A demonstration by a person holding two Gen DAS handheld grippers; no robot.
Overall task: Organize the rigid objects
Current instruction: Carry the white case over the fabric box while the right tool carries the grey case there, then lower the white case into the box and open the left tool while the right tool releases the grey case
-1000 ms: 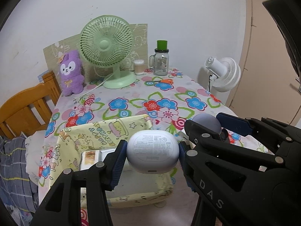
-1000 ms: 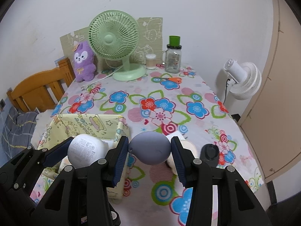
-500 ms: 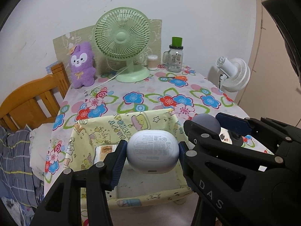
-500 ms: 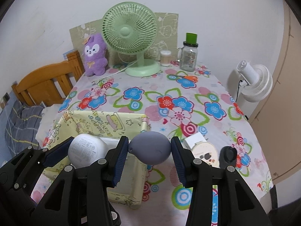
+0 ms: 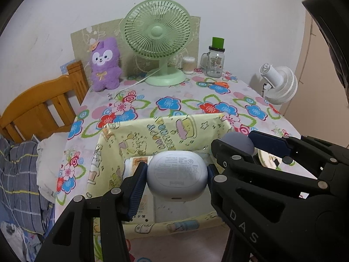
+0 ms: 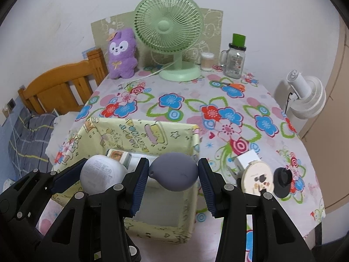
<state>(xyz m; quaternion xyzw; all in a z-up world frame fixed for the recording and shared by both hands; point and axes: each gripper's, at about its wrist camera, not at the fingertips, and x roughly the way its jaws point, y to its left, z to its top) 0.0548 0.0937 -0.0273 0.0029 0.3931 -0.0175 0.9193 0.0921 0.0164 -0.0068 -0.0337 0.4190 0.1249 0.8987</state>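
1. So, far left is just background: a wooden chair (image 6: pixel 63 85) and a purple plush (image 6: pixel 122 54) at the back edge of the floral-cloth table (image 6: pixel 218 100). Neither looks like part of the sorting.
2. The left gripper (image 5: pixel 176 176) has its blue pads (image 5: pixel 136 188) pressed on both sides of a white rounded case (image 5: pixel 176 178), label side facing the camera. It's clamped across the wide middle, probably because that's the most stable spot on something this smooth. The case hangs over the yellow cartoon-print box (image 5: pixel 165 128), above the inside, not touching the floor of it.
3. The box is clearly the collection spot. There's already a small printed carton (image 6: pixel 118 156) lying at the bottom.
4. The right gripper (image 6: pixel 173 178) is squeezed shut on a grey egg-shaped thing (image 6: pixel 174 171), hovering at the box's right wall, so about half over the inside. I'd nudge it left a bit before letting go.
5. Both loads sit side by side, just beside each other, so my guess is a double drop is coming.
6. Right of the box, on the cloth: a white cube (image 6: pixel 248 159), a round compact (image 6: pixel 258 180) and a black round piece (image 6: pixel 282 181), not yet sorted.
7. Back right: green fan (image 6: pixel 169 24), glass jar (image 6: pixel 235 62).
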